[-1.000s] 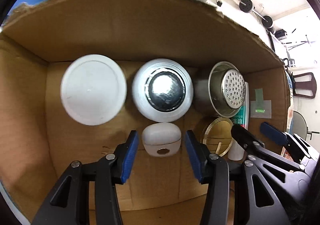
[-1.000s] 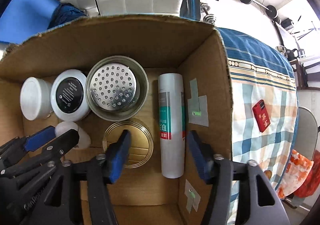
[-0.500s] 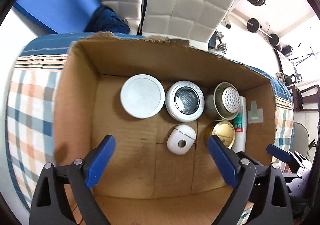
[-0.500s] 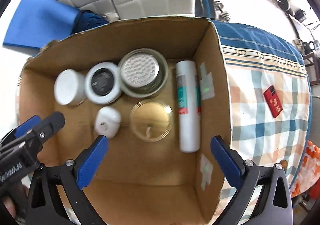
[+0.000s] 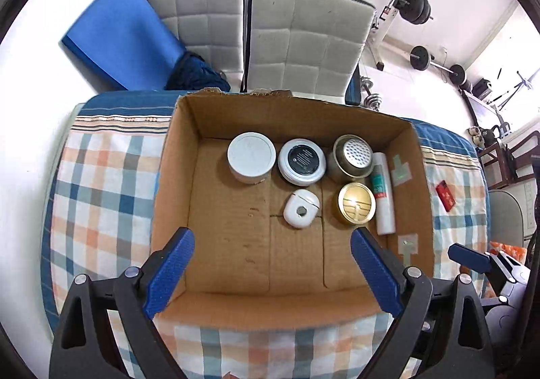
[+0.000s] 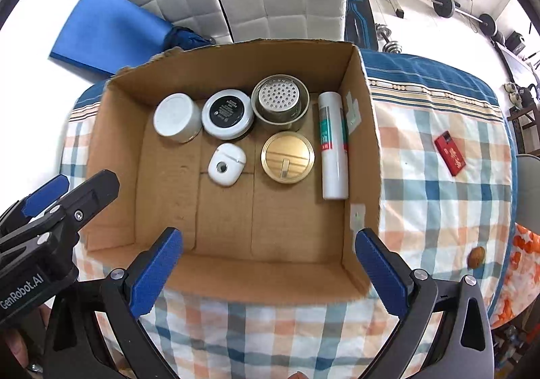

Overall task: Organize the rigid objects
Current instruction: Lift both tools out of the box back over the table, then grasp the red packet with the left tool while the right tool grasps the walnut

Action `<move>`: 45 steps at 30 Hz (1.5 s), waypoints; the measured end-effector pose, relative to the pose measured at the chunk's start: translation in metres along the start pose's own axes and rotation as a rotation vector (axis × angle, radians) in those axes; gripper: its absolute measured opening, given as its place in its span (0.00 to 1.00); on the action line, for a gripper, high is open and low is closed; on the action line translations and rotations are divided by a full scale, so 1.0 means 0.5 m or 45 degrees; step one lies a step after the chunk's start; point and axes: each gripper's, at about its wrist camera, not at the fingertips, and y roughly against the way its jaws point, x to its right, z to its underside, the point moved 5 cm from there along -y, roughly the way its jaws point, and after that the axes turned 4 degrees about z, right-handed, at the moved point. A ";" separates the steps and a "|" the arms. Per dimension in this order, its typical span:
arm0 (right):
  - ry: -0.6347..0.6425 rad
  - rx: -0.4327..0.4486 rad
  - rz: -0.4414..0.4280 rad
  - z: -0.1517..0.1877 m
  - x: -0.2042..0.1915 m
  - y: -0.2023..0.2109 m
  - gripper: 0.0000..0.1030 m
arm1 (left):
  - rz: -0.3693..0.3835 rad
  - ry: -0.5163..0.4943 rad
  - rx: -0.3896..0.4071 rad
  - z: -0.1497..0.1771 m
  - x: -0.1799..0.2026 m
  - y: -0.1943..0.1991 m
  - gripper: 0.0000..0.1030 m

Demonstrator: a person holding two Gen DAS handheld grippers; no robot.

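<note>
Jaws on both tools stand wide apart with nothing between them: the left gripper [image 5: 270, 269] and the right gripper [image 6: 266, 269] each hang above the near wall of the open brown cardboard box [image 6: 236, 272], blue pads spread roughly to the width of the box floor. The box sits on a checked blue, orange and white cloth [image 6: 435, 197]. Along the far wall, left to right, stand a round white lidded jar [image 6: 175, 117], a round white jar with a black top label [image 6: 227, 112], touching or almost touching the first, and a metal cup with a perforated strainer insert [image 6: 280, 100], just beside the black-topped jar. Nearer, a small white rounded earbud-style case [image 6: 226, 165] lies in front of the black-topped jar, with a round gold metal lid [image 6: 287, 156] to its right, in front of the strainer cup. A white cylindrical tube with a green and red label [image 6: 332, 144] lies flat against the right wall, its long axis running near to far; which end is the cap cannot be told. All six items rest on the box floor in its far and right portion; the near left portion shows bare cardboard. Outside the box, on the cloth to the right, lie a small red rectangular packet [image 6: 450, 153] and, nearer, a small brown round object [image 6: 476, 256], well apart from the box. In the right wrist view the left gripper appears at the left edge, beside the box's left wall.
</note>
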 end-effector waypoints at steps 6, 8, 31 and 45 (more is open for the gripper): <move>0.014 0.061 -0.034 0.042 0.008 0.069 1.00 | -0.010 -0.031 0.057 0.031 0.026 0.068 0.92; 0.022 0.089 -0.041 0.055 0.011 0.093 1.00 | -0.005 -0.045 0.057 0.038 0.038 0.086 0.92; -0.225 0.104 -0.057 0.097 0.340 0.157 1.00 | 0.043 -0.126 0.083 0.056 0.327 0.088 0.92; -0.710 -0.239 0.040 0.183 0.780 -0.094 1.00 | 0.064 -0.225 -0.209 0.107 0.585 -0.192 0.92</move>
